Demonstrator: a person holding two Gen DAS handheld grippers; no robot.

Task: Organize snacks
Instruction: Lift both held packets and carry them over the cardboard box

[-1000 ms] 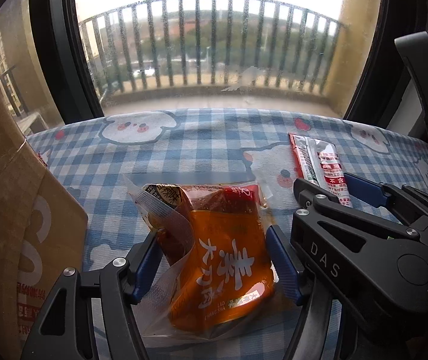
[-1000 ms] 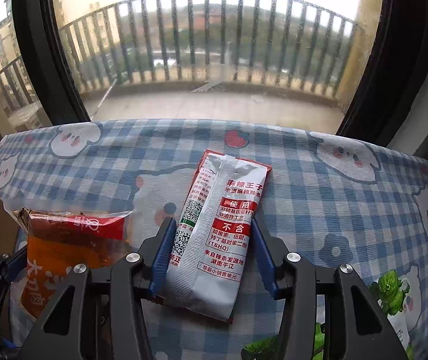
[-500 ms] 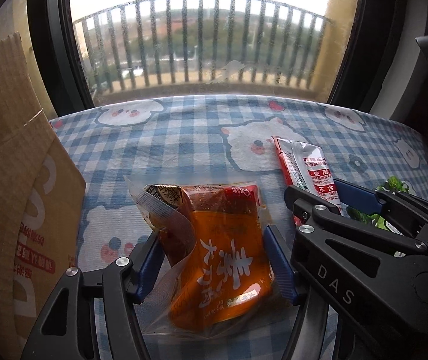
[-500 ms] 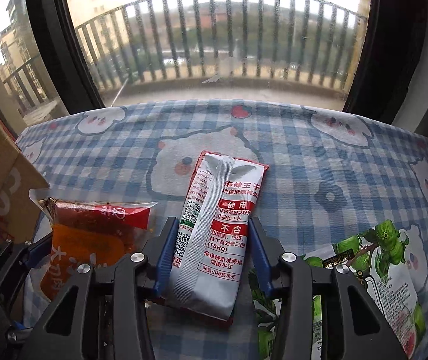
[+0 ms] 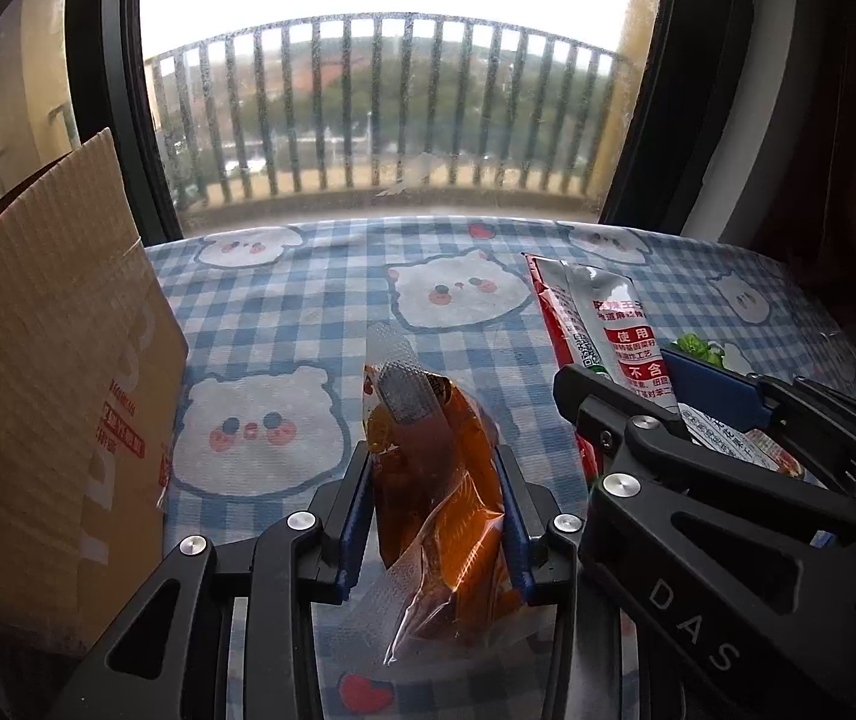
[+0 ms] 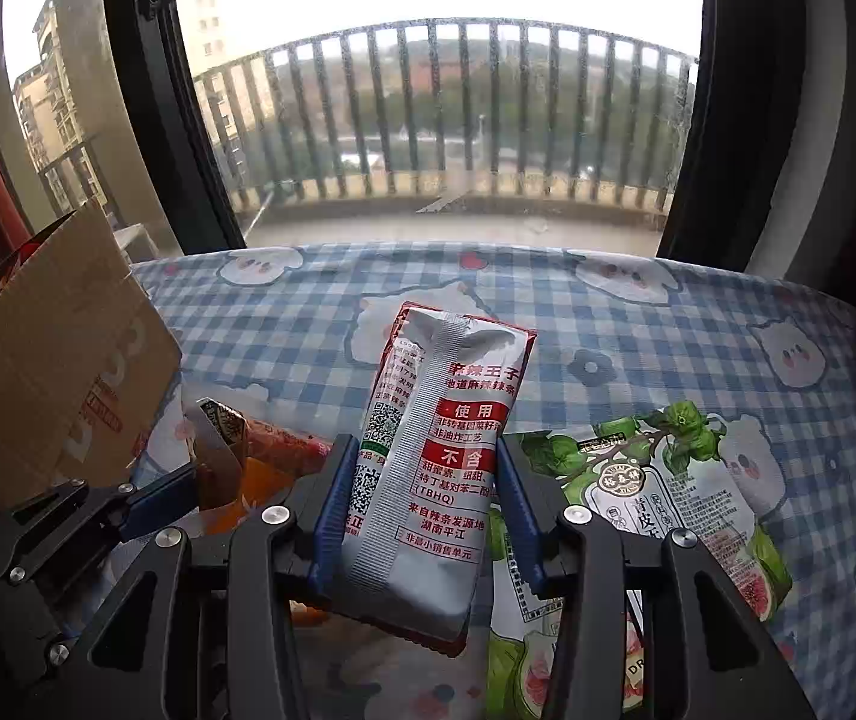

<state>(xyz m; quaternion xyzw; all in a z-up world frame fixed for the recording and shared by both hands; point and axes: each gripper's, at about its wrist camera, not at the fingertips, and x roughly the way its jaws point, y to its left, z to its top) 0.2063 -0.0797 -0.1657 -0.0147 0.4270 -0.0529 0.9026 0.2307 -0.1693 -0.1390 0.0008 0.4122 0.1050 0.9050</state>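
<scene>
An orange snack packet (image 5: pixel 446 516) in clear wrap stands folded and squeezed between the blue pads of my left gripper (image 5: pixel 433 462). Its jaws are closing and the pads press on the packet. My right gripper (image 6: pixel 425 450) is shut on a silver and red snack packet (image 6: pixel 446 396), held upright above the checked tablecloth (image 6: pixel 608 330). The two grippers sit side by side. In the left wrist view the right gripper (image 5: pixel 638 372) and its silver packet (image 5: pixel 602 312) show at the right. The right wrist view has the orange packet (image 6: pixel 272 468) at the lower left.
An open cardboard box (image 5: pixel 50 360) stands at the left, its flap (image 6: pixel 56 360) raised. A green fig snack bag (image 6: pixel 668 492) lies on the cloth under the right gripper. A large window with a balcony railing closes off the far side of the table.
Both grippers rose and drew back from the window with their packets. The left jaws narrowed, folding the orange packet upright. The green bag and more of the box came into view.
</scene>
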